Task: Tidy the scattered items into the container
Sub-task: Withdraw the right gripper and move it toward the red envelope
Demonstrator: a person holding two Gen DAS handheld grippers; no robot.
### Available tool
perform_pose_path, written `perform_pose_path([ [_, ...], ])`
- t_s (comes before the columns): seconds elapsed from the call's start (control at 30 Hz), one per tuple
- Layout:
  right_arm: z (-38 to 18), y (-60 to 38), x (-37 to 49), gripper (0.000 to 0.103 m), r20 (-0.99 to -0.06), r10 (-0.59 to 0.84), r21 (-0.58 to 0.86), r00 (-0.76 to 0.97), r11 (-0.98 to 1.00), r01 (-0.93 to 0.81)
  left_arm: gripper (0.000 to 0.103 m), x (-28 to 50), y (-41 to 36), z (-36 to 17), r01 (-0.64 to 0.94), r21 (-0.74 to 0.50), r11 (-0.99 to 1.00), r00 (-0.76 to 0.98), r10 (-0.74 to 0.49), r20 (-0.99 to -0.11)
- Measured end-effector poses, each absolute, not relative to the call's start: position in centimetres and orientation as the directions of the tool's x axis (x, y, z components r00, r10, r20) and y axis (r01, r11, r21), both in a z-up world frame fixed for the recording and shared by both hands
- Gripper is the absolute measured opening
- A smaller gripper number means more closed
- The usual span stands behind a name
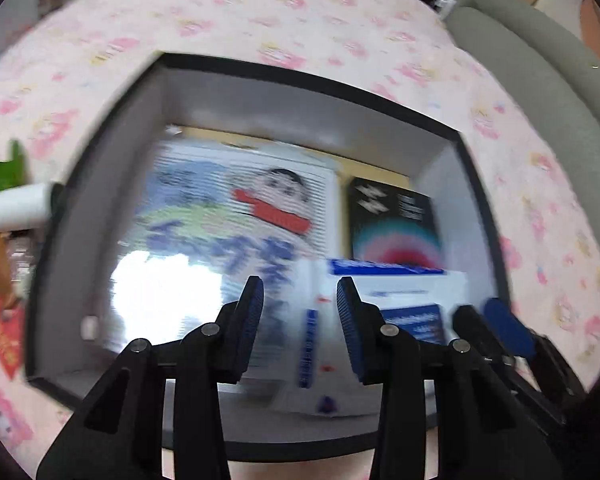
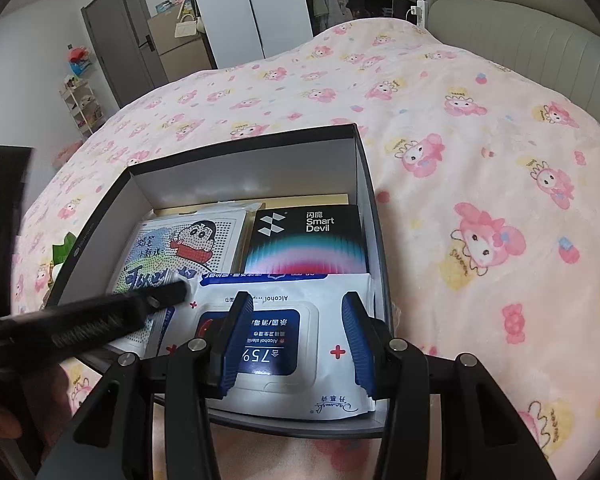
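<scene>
- The right gripper (image 2: 294, 344) has its jaws wide apart with nothing between them. It hangs over the wipes pack (image 2: 284, 332) at the bottom middle of the right view.
- The left gripper (image 1: 300, 320) is spread open too and holds nothing. It sits low in the middle of the blurry left view, above the box's insides.
- The wipes pack is soft and squishy, a bit heavy I think, with a slick plastic skin. The hard flap lid in its middle looks like the best place to pinch.
- Just above it lies the black Smart Devil box (image 2: 306, 240). It looks stiff and light. Grab it by its side edges.
- To the left lies the cartoon packet (image 2: 180, 252). It is flat, thin and shiny, so it may slip. Take it by an edge.
- All three are already inside the open storage box (image 2: 364, 184), which sits on the pink bedspread (image 2: 480, 160).
- At the left edge of the left view, outside the box, I can see a white roll (image 1: 20, 206), something green (image 1: 8, 168) and a red packet (image 1: 4, 336). They are too blurry to name. The roll may roll away, so pinch it across its middle.
</scene>
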State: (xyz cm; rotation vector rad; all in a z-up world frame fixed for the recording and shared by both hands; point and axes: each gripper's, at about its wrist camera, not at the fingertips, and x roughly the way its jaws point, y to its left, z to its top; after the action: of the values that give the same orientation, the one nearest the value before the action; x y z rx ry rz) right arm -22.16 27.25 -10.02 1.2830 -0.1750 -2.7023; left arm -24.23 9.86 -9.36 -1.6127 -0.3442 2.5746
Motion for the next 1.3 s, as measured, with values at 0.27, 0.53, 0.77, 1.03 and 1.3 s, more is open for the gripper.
perform_pose_path([
  [0.27,-9.7,27.3,-21.6,0.042,-0.759,-0.173,0.159,-0.628,-0.984,0.078,0.038,-23.0,11.9,-9.2,-0.067,-0.202,-0.977,-0.398,0.212,-0.893],
  [0.53,-5.5,27.2,-17.5,0.043,-0.681,-0.198,0.203,-0.705,-0.976,0.078,0.04,-17.1,13.5,-2.0,-0.151,0.082,-0.985,-0.622,0.03,-0.783],
  [0.77,-2.2,24.7,-12.5,0.043,-0.633,-0.235,0.227,-0.738,-0.967,0.113,0.04,-13.3,11.1,0.7,-0.111,0.097,-0.989,-0.663,0.002,-0.748],
  [1.03,-0.1,21.7,-8.4,0.043,-0.619,-0.271,0.24,-0.737,-0.959,0.151,0.04,-8.9,7.6,2.7,-0.072,0.064,-0.995,-0.689,0.003,-0.724],
  [1.3,-0.6,16.6,-6.4,0.043,-0.628,-0.343,0.239,-0.699,-0.939,0.246,0.04,-5.6,2.0,1.2,0.016,0.022,-1.0,-0.674,-0.027,-0.738],
])
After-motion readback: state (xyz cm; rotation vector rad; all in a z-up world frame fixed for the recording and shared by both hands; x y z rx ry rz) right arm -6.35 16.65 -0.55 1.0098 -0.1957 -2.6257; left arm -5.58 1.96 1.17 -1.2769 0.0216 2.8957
